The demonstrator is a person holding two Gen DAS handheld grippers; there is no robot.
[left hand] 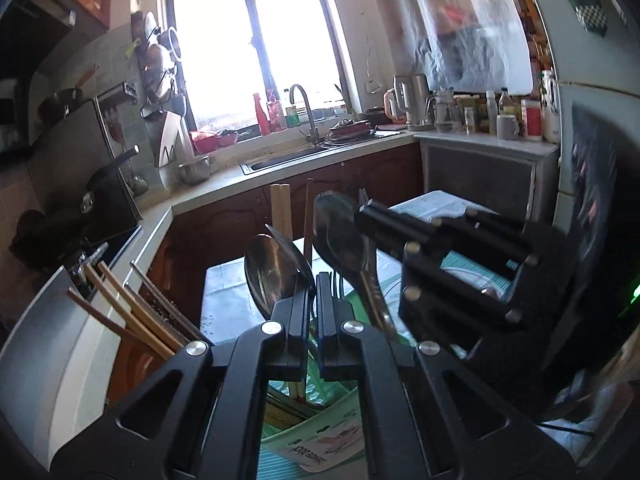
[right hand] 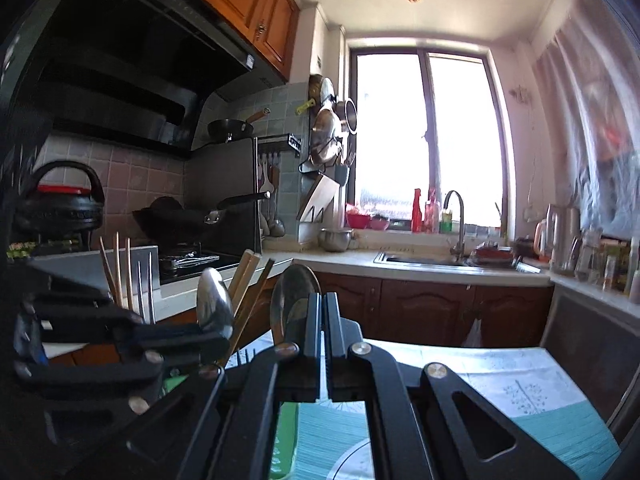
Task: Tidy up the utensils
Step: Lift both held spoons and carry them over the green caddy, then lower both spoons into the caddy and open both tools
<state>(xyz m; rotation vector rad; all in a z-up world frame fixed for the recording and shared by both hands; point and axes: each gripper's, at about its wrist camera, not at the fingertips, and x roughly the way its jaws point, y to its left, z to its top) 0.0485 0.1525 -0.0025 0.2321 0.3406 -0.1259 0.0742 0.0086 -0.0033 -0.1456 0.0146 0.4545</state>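
A green utensil cup stands below my left gripper, holding spoons, a fork and chopsticks. My left gripper's jaws are nearly closed beside a steel spoon; I cannot tell whether they pinch anything. My right gripper comes in from the right, its tip against a larger spoon. In the right wrist view my right gripper is shut on that spoon near its bowl. The left gripper sits by the other spoon.
A grey and white holder with several chopsticks stands at the left. A table with a teal cloth lies below. Counter, sink, stove with a wok and a kettle lie beyond.
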